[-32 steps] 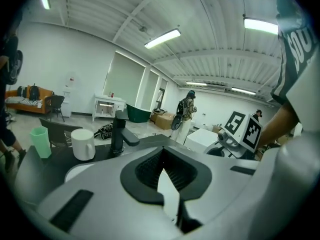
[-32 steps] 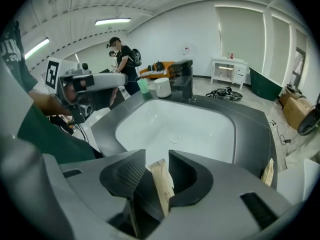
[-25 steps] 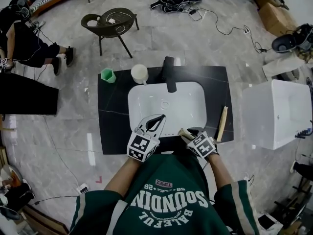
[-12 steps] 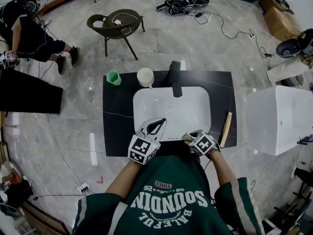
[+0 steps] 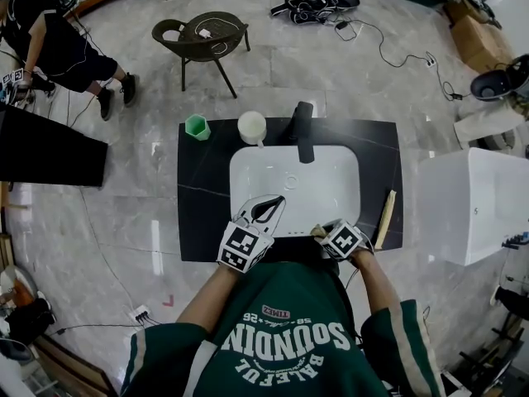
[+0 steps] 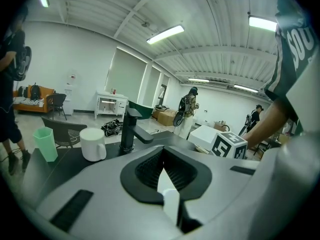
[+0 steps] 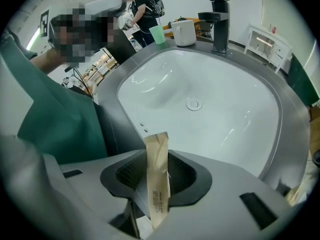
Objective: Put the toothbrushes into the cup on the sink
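Observation:
My right gripper (image 5: 319,232) (image 7: 158,186) hangs over the front rim of the white sink (image 5: 240,180). It points steeply down, and its jaws have just been closing. They are shut on a tan paper-wrapped toothbrush (image 7: 157,174) that stands up between them. A second wrapped toothbrush (image 5: 386,218) lies on the black counter right of the basin. The white cup (image 5: 251,127) (image 7: 183,32) (image 6: 93,144) stands at the back, left of the black faucet (image 5: 303,129). My left gripper (image 5: 266,208) (image 6: 167,186) hovers over the front left of the basin. It is shut, with nothing seen in it.
A green cup (image 5: 197,126) (image 6: 45,144) stands on the counter's back left corner. A white box-like unit (image 5: 475,201) sits right of the counter. Behind it stands a dark chair (image 5: 198,35), and a person (image 5: 58,48) bends over at the far left. Cables cross the marble floor.
My right gripper has sunk a little at the sink's front rim and tilted further down, with the wrapped toothbrush still in its jaws. The left gripper has stayed put.

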